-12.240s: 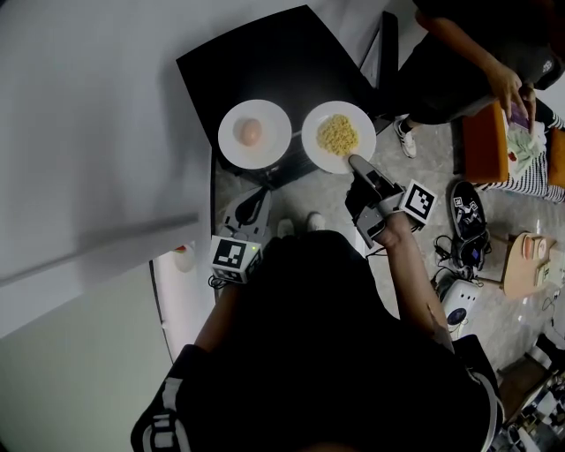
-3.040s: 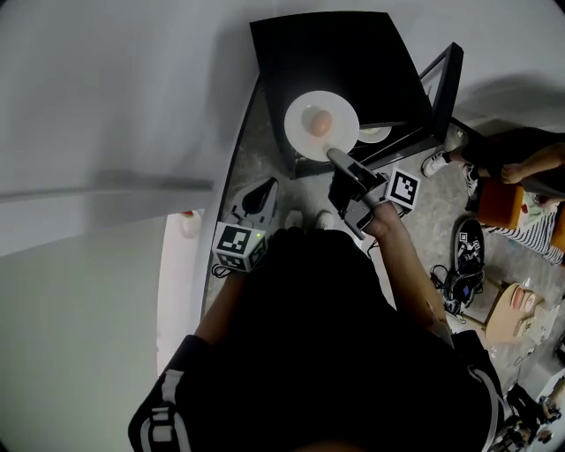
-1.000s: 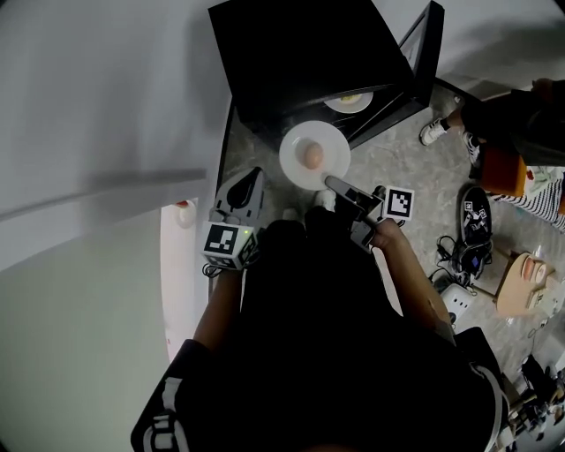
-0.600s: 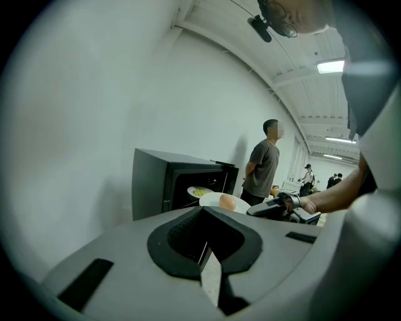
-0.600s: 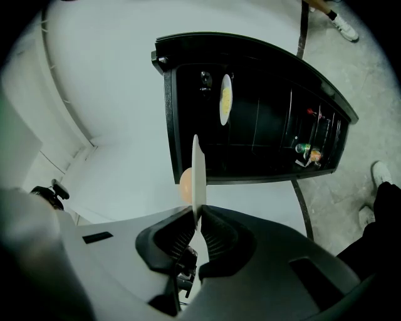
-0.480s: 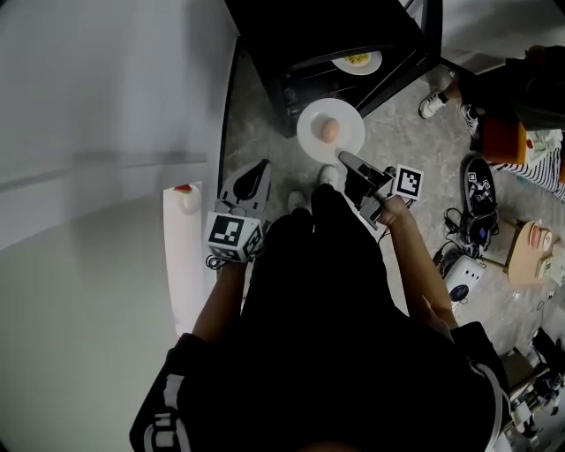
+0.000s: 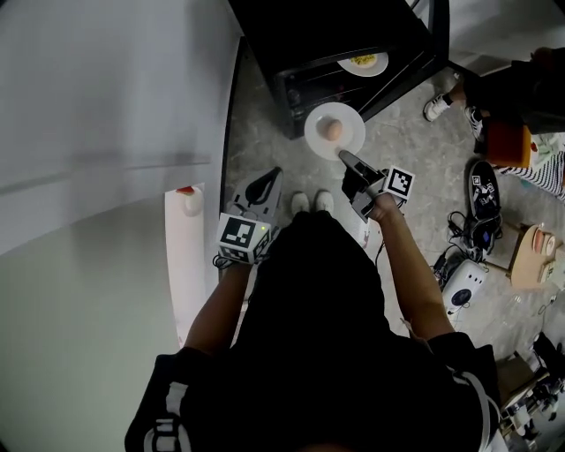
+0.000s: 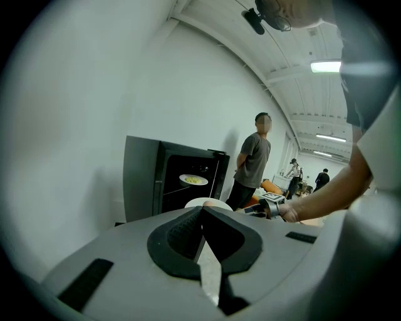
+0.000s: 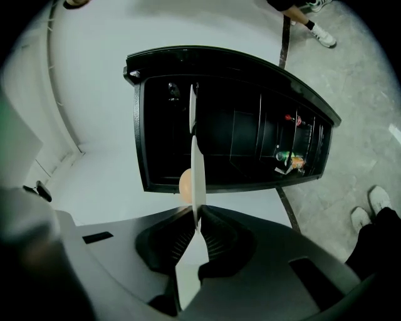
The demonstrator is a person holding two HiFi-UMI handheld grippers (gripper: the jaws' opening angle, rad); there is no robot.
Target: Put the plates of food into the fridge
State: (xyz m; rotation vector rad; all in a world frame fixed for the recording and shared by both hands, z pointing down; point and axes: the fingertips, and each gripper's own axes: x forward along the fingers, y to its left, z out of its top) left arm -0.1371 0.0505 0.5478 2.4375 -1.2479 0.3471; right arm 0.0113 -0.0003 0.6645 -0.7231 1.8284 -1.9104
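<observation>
One plate is not yet in: the egg plate (image 7: 350, 122) hangs in front of the open fridge (image 7: 327, 35), near the shelf bearing the noodle plate (image 7: 378, 66) (that one is in). Your right claw (image 7: 344, 158) is clamped on its near rim only. Risk: any tilt could roll the loose egg (image 7: 331, 130) off, or the plate could pivot in the pinch. The far rim may strike a shelf edge on entry. Your left claw (image 8: 201, 213) is closed on nothing, well apart.

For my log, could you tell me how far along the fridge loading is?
Done: the noodle plate sits inside the open fridge. In hand: the right gripper grips the second plate by its rim, outside the fridge. Left: shelving it.
</observation>
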